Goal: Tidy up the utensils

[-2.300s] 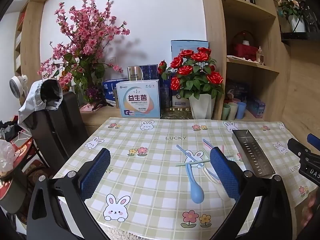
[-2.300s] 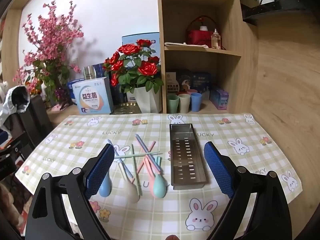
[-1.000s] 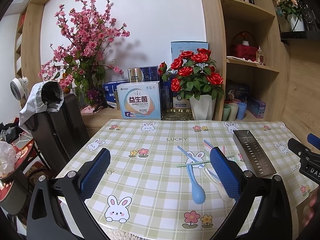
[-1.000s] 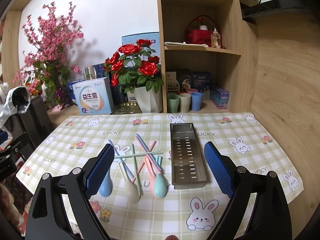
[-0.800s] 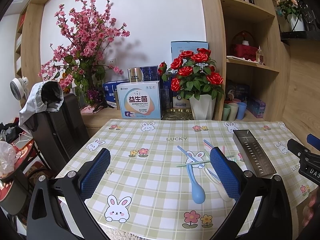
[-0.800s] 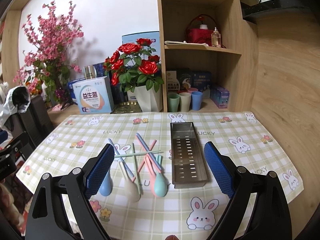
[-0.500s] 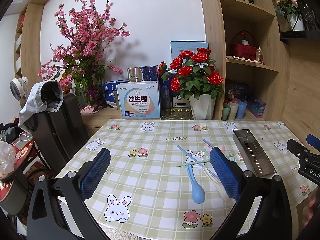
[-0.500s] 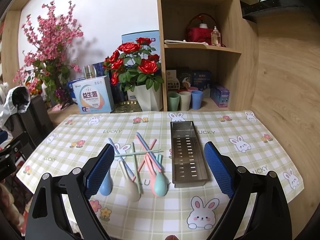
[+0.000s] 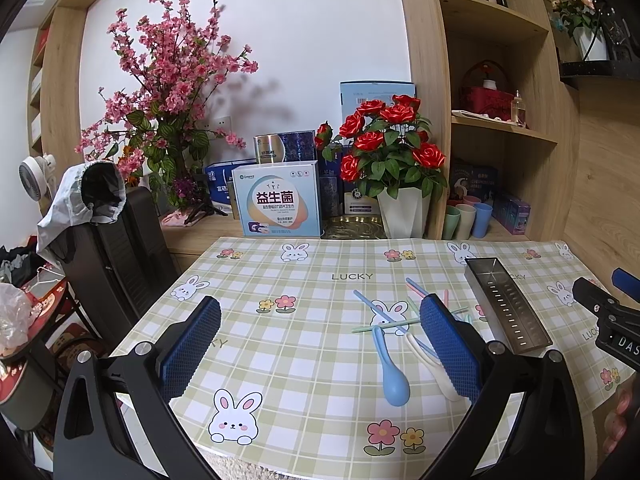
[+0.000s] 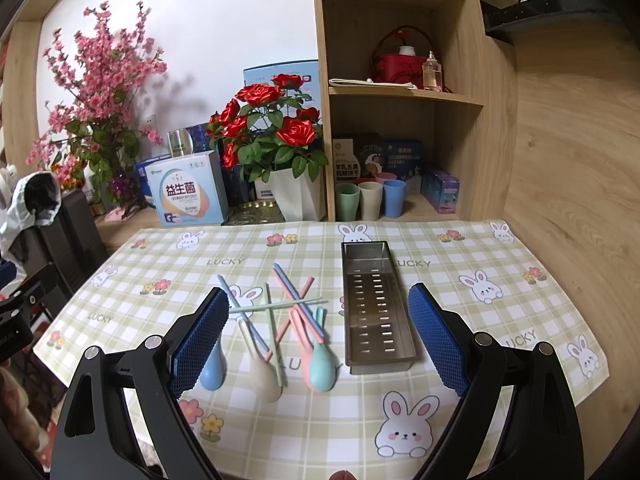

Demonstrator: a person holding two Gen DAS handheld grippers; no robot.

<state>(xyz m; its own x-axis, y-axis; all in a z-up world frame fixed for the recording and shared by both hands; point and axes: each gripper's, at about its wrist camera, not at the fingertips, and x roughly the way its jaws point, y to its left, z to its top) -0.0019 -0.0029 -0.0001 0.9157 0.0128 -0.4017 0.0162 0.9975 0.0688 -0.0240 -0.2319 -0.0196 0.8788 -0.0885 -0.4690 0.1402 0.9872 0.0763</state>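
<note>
step: pre-grasp, nothing sorted | left gripper (image 9: 320, 344) and right gripper (image 10: 318, 334): fingers wide apart, empty | spoons and chopsticks (image 10: 280, 320) heaped left of steel tray (image 10: 378, 304) on worktop (image 10: 460, 316) | next: likely pinch one utensil, tray it

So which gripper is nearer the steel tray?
Right. The right gripper hovers just in front of the steel tray; the left gripper is off to the tray's left, past the spoons.

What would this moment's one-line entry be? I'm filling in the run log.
stage: pre-grasp | left hand-held gripper: open, empty | right hand-held gripper: open, empty | spoons, chopsticks: loose on tablecloth | metal tray: empty
</note>
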